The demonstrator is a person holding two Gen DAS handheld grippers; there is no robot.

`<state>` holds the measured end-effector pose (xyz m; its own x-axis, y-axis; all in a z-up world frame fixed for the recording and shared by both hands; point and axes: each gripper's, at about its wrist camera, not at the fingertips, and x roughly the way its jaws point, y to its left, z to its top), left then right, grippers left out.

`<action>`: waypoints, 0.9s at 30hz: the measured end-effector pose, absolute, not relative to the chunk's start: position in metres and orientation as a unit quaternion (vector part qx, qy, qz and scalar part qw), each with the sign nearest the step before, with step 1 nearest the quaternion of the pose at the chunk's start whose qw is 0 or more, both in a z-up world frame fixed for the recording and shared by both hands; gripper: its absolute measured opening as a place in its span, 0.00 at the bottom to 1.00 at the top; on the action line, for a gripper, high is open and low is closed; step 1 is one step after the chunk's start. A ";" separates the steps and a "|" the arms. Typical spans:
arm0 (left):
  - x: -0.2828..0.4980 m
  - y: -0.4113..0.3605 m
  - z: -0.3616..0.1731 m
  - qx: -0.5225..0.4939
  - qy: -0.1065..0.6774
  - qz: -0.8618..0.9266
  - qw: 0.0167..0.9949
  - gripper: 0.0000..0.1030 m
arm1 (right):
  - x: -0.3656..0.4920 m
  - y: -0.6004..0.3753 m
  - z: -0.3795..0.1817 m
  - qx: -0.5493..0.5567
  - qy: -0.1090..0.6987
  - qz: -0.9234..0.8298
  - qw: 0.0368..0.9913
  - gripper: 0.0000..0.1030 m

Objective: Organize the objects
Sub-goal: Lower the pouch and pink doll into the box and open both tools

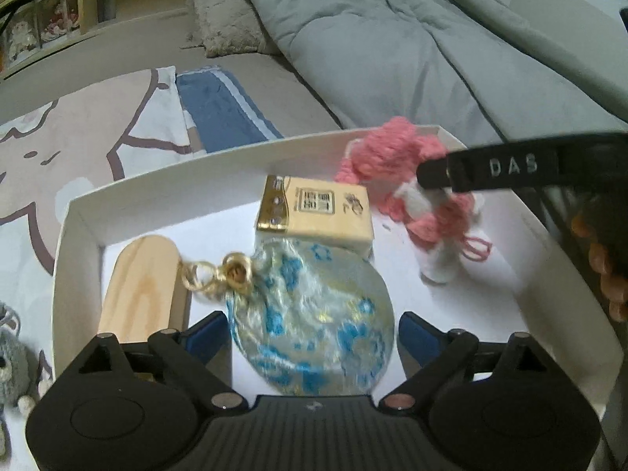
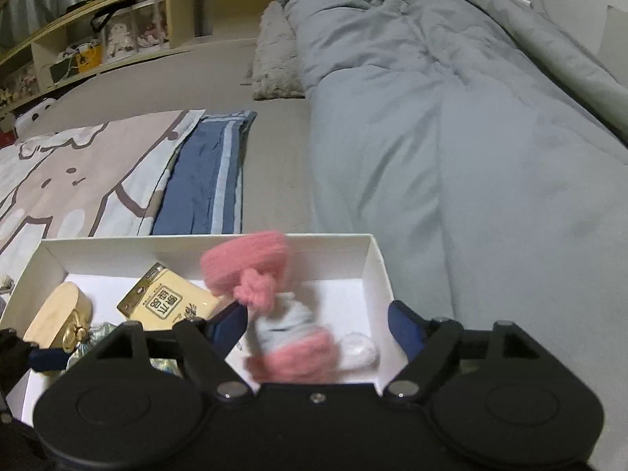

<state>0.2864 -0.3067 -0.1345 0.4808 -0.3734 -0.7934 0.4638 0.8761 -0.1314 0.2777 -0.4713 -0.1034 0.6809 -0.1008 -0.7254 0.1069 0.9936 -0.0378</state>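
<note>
Both spread, the right claw and left claw straddle items inside the white box; the blurred pink yarn doll probably snags a finger.

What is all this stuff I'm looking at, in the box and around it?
White box: one, on the bed, holding the small items.
Satin pouch: one, blue and gold, box front, between the left gripper's open fingers.
Wooden piece: one, pale, box left.
Cream packet: one, gold edge, box middle.
Crochet doll: one, pink and white, box right.
Duvet: one, grey, bed right.
Printed blanket: one, cartoon pattern, left.
Blue cloth: one, folded, beside the blanket.
Left gripper: black, open.
Right gripper: black, open around the doll.
</note>
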 end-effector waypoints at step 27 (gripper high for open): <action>0.226 -0.252 -0.033 0.042 0.386 -0.241 0.890 0.91 | 0.182 -0.444 -0.022 0.044 0.336 -0.045 0.940 0.77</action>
<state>0.2263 -0.2520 -0.0333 0.5864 -0.3958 -0.7068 0.4608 0.8806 -0.1108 0.1820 -0.4444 -0.0225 0.7707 -0.0555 -0.6348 0.1146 0.9920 0.0524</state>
